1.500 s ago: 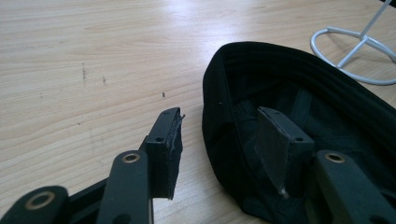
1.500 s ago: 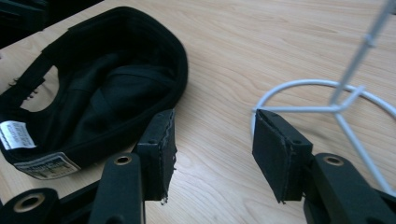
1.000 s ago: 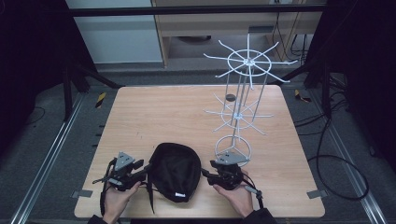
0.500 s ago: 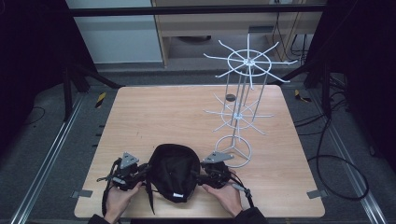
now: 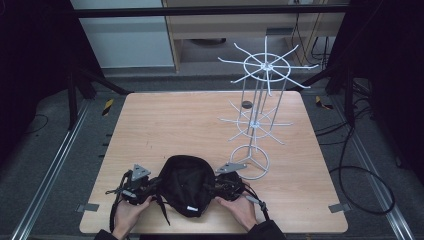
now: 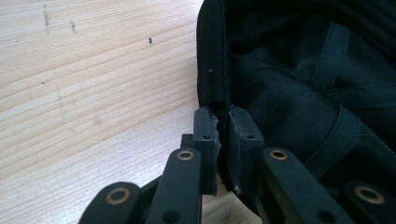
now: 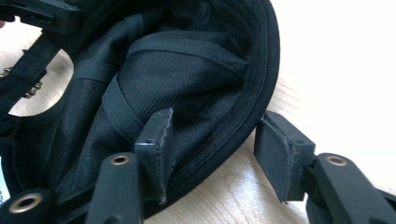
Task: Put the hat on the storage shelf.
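A black fabric cap (image 5: 186, 184) lies upside down at the near edge of the light wooden bench (image 5: 175, 125), between both tools. The left tool (image 6: 223, 135) pinches the cap's rim. The right tool (image 7: 219, 144) is spread, one jaw inside the cap, the other outside the rim.

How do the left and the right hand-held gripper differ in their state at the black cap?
The left hand-held gripper has its jaws nearly closed, pinching the rim of the black cap; the right hand-held gripper has its jaws wide open, not yet clamped.
The left one holds only the rim's edge between the jaws; the right one has one jaw inside the cap and one outside, straddling the rim.
Both are at the cap's rim, on opposite sides of it, low over the wooden table.
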A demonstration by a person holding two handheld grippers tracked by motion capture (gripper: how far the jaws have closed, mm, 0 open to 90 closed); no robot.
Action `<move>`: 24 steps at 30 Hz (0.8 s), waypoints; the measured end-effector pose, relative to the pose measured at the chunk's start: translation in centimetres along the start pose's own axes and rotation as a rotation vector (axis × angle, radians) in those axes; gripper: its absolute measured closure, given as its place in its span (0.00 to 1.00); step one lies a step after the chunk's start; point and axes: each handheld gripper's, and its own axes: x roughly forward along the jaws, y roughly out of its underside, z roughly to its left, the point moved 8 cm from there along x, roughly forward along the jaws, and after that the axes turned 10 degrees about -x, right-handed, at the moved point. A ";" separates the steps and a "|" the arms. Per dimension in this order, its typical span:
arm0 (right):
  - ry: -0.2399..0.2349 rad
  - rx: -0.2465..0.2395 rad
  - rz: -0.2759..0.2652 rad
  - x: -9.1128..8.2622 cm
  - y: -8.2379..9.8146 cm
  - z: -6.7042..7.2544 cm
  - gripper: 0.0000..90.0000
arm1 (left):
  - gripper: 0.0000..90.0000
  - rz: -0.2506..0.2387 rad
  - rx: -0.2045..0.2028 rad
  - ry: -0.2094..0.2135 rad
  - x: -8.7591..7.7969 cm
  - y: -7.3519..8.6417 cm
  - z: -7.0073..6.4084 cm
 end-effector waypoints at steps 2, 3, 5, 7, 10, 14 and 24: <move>0.009 0.003 -0.001 -0.1 0.0 -0.1 0.66 | 0.91 0.000 0.001 0.002 0.0 0.0 0.0; 0.009 0.003 -0.001 -0.1 0.0 -0.1 0.66 | 0.91 0.000 0.001 0.003 0.0 0.0 -0.1; 0.002 0.018 -0.011 -0.3 -0.1 -0.2 0.75 | 0.91 -0.002 -0.001 0.004 0.0 0.0 -0.1; -0.007 0.025 -0.030 -0.5 -0.4 -0.2 0.81 | 0.91 -0.005 -0.006 0.007 0.0 0.0 -0.1; 0.005 0.002 -0.104 -1.8 -1.7 -0.2 0.89 | 0.91 -0.002 -0.008 0.021 0.2 -0.1 -0.4; 0.026 -0.051 -0.186 -3.3 -3.1 0.0 0.91 | 0.91 0.001 -0.002 0.034 0.4 -0.1 -0.9; 0.045 -0.250 -0.277 -5.1 -5.1 2.7 0.92 | 0.92 -0.004 0.013 0.038 1.7 -0.8 -1.8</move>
